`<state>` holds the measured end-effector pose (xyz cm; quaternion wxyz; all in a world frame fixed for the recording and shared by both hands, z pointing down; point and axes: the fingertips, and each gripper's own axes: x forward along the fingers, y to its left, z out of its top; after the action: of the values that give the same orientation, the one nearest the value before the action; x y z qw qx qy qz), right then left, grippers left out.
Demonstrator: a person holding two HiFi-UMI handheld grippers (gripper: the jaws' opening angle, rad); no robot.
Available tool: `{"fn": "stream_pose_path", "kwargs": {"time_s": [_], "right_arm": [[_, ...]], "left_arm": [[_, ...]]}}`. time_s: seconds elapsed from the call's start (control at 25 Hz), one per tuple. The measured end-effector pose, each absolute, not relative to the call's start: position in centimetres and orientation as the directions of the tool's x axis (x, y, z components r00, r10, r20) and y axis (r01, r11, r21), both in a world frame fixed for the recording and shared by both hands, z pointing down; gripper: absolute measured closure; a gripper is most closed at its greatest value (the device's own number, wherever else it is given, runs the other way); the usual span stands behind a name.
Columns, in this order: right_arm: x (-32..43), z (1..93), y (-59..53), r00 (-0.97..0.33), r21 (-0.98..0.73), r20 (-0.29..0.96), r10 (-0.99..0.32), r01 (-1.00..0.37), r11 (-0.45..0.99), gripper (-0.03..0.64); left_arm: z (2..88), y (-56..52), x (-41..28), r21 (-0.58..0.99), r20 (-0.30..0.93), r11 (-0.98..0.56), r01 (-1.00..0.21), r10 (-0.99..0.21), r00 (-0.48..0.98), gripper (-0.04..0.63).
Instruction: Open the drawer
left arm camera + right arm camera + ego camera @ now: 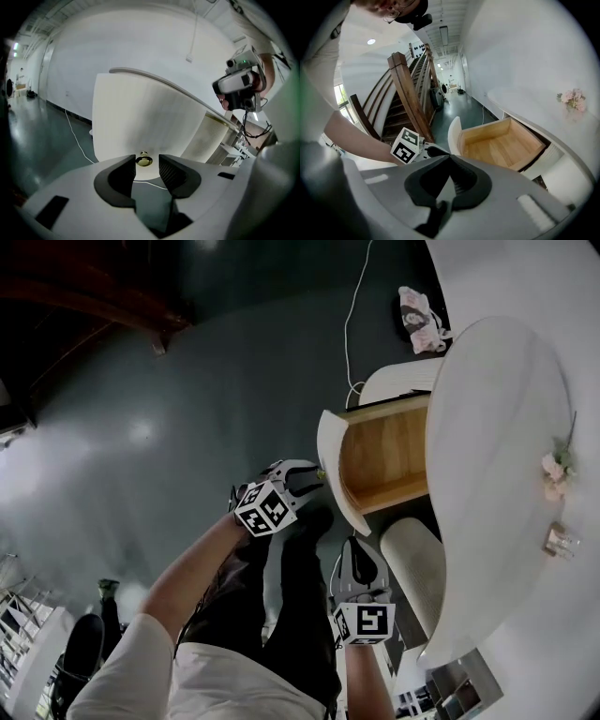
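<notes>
The drawer [386,457] is standing pulled well out from under the curved white tabletop [487,427], its bare wooden inside lying open to the head view and to the right gripper view [501,143]. Its rounded white front [136,122] is facing the person, and the small brass knob [144,160] on that front is sitting between the tips of the left claw [146,165]. The jaws of that claw are standing apart with a gap showing beside the knob, so they are not clamping it. In the head view the left claw [309,479] is pointing at the drawer's front edge, while the right claw [359,547] is hanging lower in that view, just beside the drawer and apart from it. The right claw [450,164] is showing its jaws closed together with nothing between them. A sprig of pink flowers [555,470] is lying on the tabletop, and a white cable [352,324] is trailing across the dark floor [187,409] beyond the drawer.
</notes>
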<state>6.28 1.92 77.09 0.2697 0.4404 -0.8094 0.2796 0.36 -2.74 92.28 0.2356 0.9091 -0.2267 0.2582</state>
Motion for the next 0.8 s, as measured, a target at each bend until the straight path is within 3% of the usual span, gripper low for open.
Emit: {"fn": "stream_pose_path", "kwargs": {"time_s": [0.08,0.28,0.52,0.8], "right_arm": [[6.5,76.4,2.0,-0.464,-0.221,0.683,-0.564,-0.867,0.446,0.606],[6.8,73.0,1.9,-0.456,-0.251,0.676,-0.579,-0.881,0.401,0.606],[7.9,68.3,2.7,-0.481,-0.399,0.679,-0.555,-0.876,0.270,0.606],[9.8,61.2,2.1,-0.444,-0.332,0.647,-0.620,-0.896,0.296,0.606]], "left_arm": [[91.3,-2.1,0.1,0.346,0.580,-0.758,-0.553,-0.291,0.761,0.437],[86.1,-0.4,-0.9,0.349,0.605,-0.737,-0.579,-0.295,0.740,0.498],[78.4,1.3,-1.6,0.376,0.636,-0.711,-0.594,-0.268,0.723,0.531],[68.7,0.5,-2.3,0.349,0.647,-0.694,-0.630,-0.309,0.697,0.563]]}}
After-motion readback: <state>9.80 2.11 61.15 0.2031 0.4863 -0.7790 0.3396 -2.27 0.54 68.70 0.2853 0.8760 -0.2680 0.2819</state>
